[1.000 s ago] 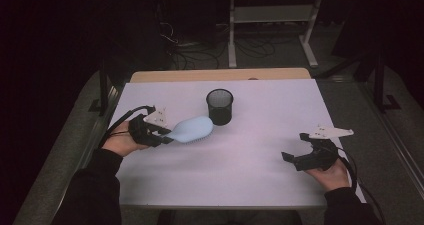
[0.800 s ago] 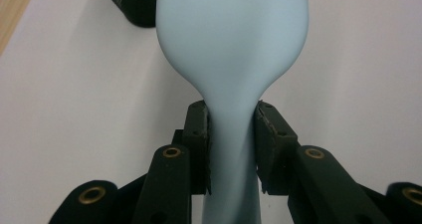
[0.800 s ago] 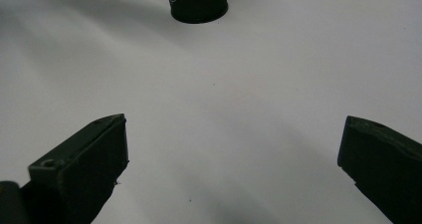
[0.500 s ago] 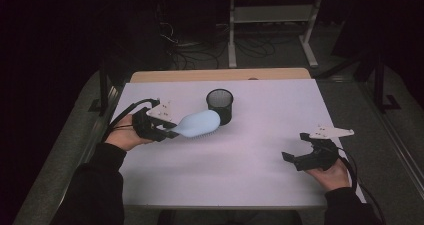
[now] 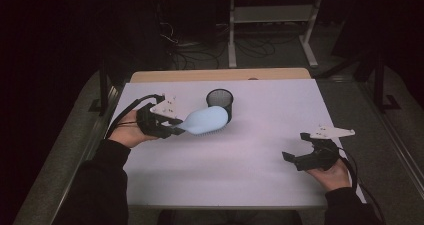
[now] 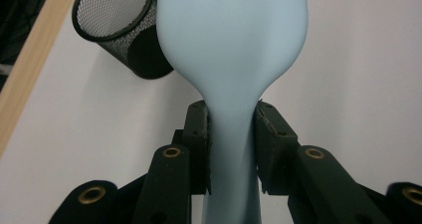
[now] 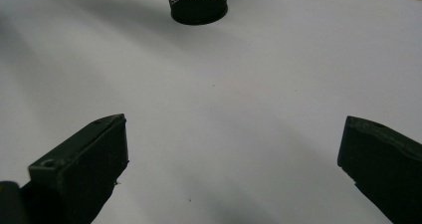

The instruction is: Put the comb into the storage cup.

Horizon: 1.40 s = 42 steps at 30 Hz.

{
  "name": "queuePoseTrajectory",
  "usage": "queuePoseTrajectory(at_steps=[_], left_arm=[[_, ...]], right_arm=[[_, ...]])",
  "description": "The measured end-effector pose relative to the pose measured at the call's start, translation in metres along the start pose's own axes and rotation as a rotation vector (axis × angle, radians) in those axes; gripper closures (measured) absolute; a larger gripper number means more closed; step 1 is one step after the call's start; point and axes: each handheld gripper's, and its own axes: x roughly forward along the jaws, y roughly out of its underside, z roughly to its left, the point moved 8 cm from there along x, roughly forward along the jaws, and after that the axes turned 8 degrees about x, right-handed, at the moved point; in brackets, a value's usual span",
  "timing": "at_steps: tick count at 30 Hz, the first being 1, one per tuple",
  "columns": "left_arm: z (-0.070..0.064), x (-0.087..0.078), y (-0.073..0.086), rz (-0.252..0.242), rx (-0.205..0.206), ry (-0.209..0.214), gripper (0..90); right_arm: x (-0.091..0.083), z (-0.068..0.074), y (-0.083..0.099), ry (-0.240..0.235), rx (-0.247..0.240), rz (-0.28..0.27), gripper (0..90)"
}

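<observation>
Left gripper view: blue brush [image 6: 231, 45] between left hand-held gripper [image 6: 233, 142] jaws.

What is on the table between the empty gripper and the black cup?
Nothing: in the right gripper view, bare white table stretches from the open right hand-held gripper up to the black mesh cup.

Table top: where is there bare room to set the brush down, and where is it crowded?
Bare white surface lies between the left gripper and right gripper, and along the near edge of the table. Also right of the mesh cup. It is crowded only around the cup, where the blue brush hangs.
</observation>
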Motion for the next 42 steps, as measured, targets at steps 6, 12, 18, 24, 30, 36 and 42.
queuePoseTrajectory(at_steps=[6, 12, 18, 24, 30, 36, 42], left_arm=[[0.003, -0.002, -0.011, -0.021, 0.002, -0.011, 70.7], [0.003, -0.002, -0.021, -0.032, 0.012, -0.018, 70.7], [0.005, -0.003, -0.035, -0.045, 0.031, -0.023, 70.7], [0.007, -0.006, -0.043, -0.055, 0.037, -0.039, 70.7], [0.008, -0.011, -0.045, -0.066, 0.034, -0.058, 70.7], [0.008, -0.015, -0.047, -0.092, 0.031, -0.076, 70.7], [0.009, -0.017, -0.053, -0.115, 0.029, -0.089, 70.7]], right_arm=[[-0.001, 0.0, -0.002, 0.0, 0.0, -0.007, 0.0], [-0.002, -0.001, -0.006, -0.005, 0.012, -0.008, 0.0], [-0.004, 0.005, -0.018, -0.025, -0.001, -0.017, 0.0], [-0.008, 0.018, -0.037, -0.052, -0.034, -0.024, 0.0], [-0.012, 0.027, -0.058, -0.064, -0.063, -0.034, 0.0], [-0.009, 0.035, -0.07, -0.082, -0.085, -0.019, 0.0], [-0.004, 0.043, -0.08, -0.099, -0.105, -0.007, 0.0]])
